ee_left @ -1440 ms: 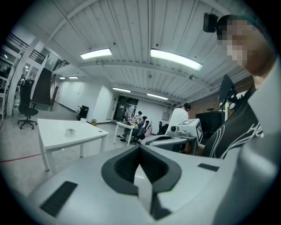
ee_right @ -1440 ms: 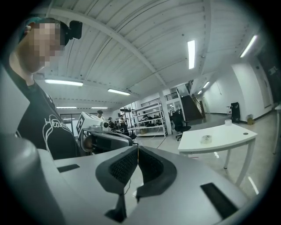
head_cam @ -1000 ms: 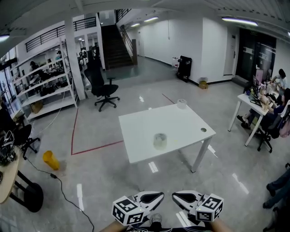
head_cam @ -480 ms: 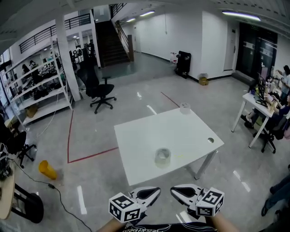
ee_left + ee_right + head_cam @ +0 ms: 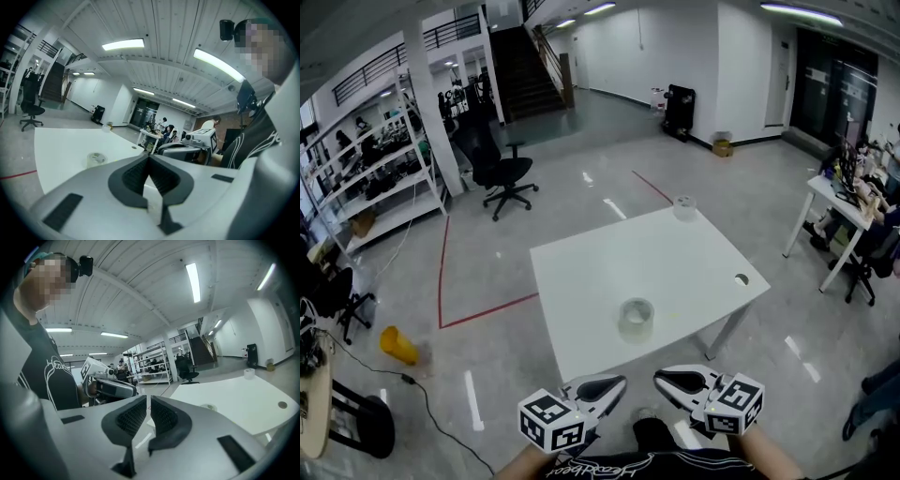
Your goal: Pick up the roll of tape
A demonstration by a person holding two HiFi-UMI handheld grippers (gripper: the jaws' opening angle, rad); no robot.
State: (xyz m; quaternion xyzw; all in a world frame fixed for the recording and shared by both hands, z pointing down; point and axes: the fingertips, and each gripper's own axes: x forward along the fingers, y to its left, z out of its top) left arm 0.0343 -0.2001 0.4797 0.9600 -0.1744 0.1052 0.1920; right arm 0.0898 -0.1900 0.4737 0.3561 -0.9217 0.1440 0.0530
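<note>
Tape (image 5: 636, 318), a clear roll, lies flat on the white table (image 5: 581, 281), near the table's front edge and about midway along it. Nothing touches it. A second, white roll (image 5: 684, 207) stands at the table's far corner, well apart from the first. A small round hole (image 5: 742, 278) shows in the top near the right edge; the rest of the top is bare.

The left tool (image 5: 617, 383) and right tool (image 5: 662, 378) are held side by side low in the head view, tips pointing toward the table, short of its front edge and over the floor. Both are apart from the tape, which lies beyond them and roughly between their lines. The left tool's jaws are closed, pads meeting at the tip with nothing between them. The right tool's jaws are closed too, with only a hairline slit between the pads and nothing in it. Each carries its marker cube by the hand.

Around the table: an office chair (image 5: 502, 169) stands on the grey floor to the far left, beside white shelves (image 5: 370, 178) crowded with gear too small to make out. A yellow container (image 5: 397, 344) lies tipped on the floor at left; I cannot tell its contents. A red line (image 5: 487, 311) is marked on the floor. At far right, people sit at another desk (image 5: 839, 202).
</note>
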